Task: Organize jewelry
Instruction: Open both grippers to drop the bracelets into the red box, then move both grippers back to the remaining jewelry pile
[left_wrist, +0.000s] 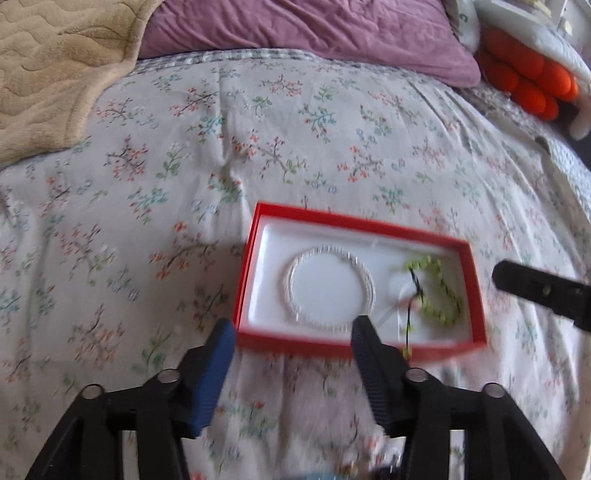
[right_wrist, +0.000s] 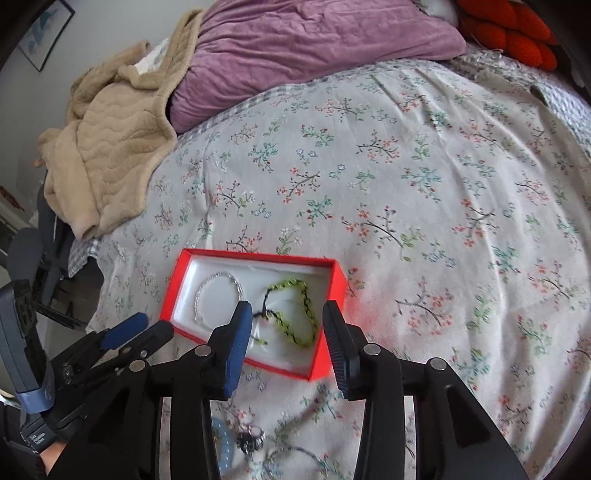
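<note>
A red jewelry box (left_wrist: 365, 221) with a white lining lies open on the floral bedspread; it also shows in the right wrist view (right_wrist: 332, 284). Inside lie a silver beaded bracelet (left_wrist: 295, 269) (right_wrist: 201, 291) and a green and black beaded bracelet (left_wrist: 448, 291) (right_wrist: 291, 334). My left gripper (left_wrist: 293, 328) is open and empty at the box's near edge. My right gripper (right_wrist: 288, 314) is open and empty, just above the green bracelet. Loose jewelry (right_wrist: 251, 439), including a dark ring and a thin chain, lies on the bed below the right gripper.
A purple pillow (left_wrist: 306, 29) and a beige blanket (right_wrist: 110, 147) lie at the head of the bed. An orange knitted cushion (left_wrist: 524, 77) sits at the far right. A light blue object (right_wrist: 223, 443) lies near the loose jewelry. The bed's left edge drops off (right_wrist: 85, 269).
</note>
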